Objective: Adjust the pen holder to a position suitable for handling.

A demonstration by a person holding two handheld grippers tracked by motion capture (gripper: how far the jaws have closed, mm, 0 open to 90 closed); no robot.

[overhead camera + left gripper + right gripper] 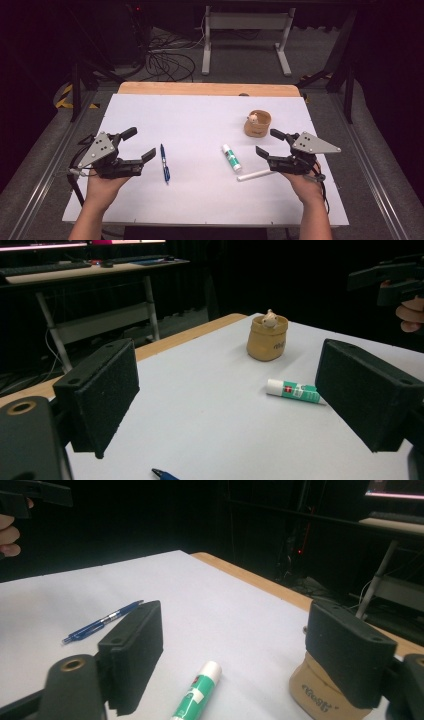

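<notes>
Both grippers, left (pixel 136 145) and right (pixel 270 144), hover with jaws spread wide and empty; nothing seems begun yet. Between them on the white sheet (pixel 200 120) lie blue pen (pixel 164 163), glue stick (pixel 231 157), white stick (pixel 256 175); tan cup (pixel 257 124) stands beyond

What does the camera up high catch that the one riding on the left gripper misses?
High view alone: both forearms, the left gripper and right gripper whole with open jaws, the white stick, and the full blue pen. Left gripper view alone: a desk with a keyboard in the dark background. Both: the glue stick, the tan cup and the white tabletop.
</notes>
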